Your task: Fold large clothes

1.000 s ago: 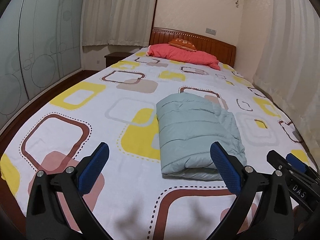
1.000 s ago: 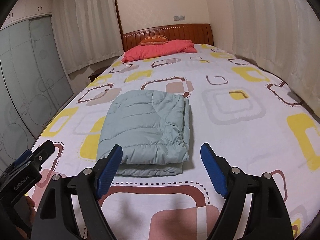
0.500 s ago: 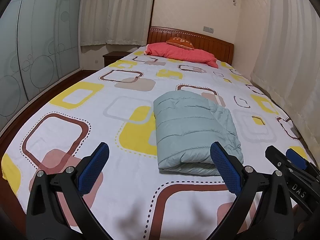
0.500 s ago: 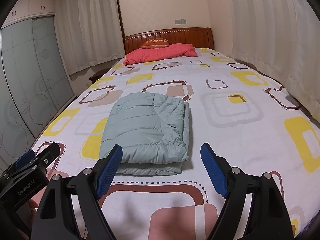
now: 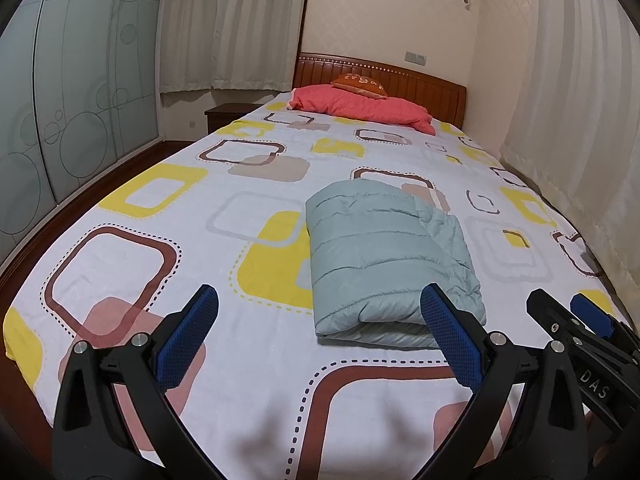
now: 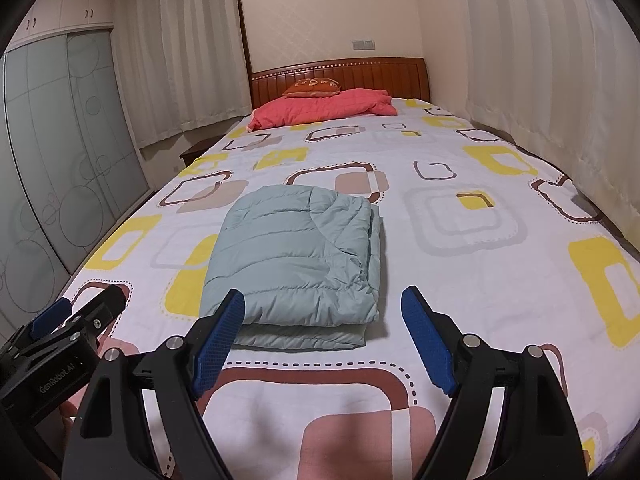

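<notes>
A pale green quilted garment (image 5: 384, 256) (image 6: 296, 256) lies folded into a thick rectangle on the patterned bed sheet (image 5: 168, 248) (image 6: 480, 264). My left gripper (image 5: 320, 312) hovers open over the near end of the bed, its right blue pad in front of the bundle's near corner, nothing between the pads. My right gripper (image 6: 324, 316) is open too, just short of the bundle's near edge and not touching it. Each gripper shows at the edge of the other's view: the right one (image 5: 576, 320), the left one (image 6: 76, 312).
A red quilt (image 5: 360, 108) and an orange pillow (image 5: 360, 80) lie by the wooden headboard (image 6: 340, 76). Curtains hang along the right wall (image 6: 540, 60). Glass wardrobe doors (image 5: 60, 100) and a nightstand (image 5: 228, 114) stand at the left.
Both views have drawn back and tilted up slightly, so the folded garment sits a little farther from the pads. The garment itself has not moved; both grippers stay open.
</notes>
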Demonstrator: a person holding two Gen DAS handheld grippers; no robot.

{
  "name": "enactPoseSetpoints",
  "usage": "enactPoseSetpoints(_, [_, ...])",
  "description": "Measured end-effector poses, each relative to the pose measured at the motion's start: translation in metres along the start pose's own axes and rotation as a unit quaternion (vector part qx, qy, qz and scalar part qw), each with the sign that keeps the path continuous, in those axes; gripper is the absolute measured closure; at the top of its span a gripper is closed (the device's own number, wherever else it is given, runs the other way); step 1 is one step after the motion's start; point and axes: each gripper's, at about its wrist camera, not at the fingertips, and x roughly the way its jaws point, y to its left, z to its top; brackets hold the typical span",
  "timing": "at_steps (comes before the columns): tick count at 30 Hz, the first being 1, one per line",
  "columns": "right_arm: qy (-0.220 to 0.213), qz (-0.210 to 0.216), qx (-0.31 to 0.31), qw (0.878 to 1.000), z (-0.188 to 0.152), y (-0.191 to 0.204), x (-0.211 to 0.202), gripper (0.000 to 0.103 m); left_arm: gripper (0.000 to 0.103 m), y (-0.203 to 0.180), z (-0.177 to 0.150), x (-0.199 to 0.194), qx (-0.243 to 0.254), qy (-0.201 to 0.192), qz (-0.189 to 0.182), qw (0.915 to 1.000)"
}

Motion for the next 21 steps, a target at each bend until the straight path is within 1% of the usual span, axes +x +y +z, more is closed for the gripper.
enactPoseSetpoints(13, [0.001, 0.002, -0.001, 1.0, 0.0007, 0.0012, -0.0022, 0.024, 0.002, -0.0017, -0.0037, 0.0014, 0.008, 0.002, 0.011, 0.9999])
enactPoseSetpoints(21, [0.0, 0.002, 0.0, 1.0, 0.0009, 0.0015, -0.0031, 0.024, 0.002, -0.0014, -0.0046, 0.0026, 0.01, 0.005, 0.012, 0.9999])
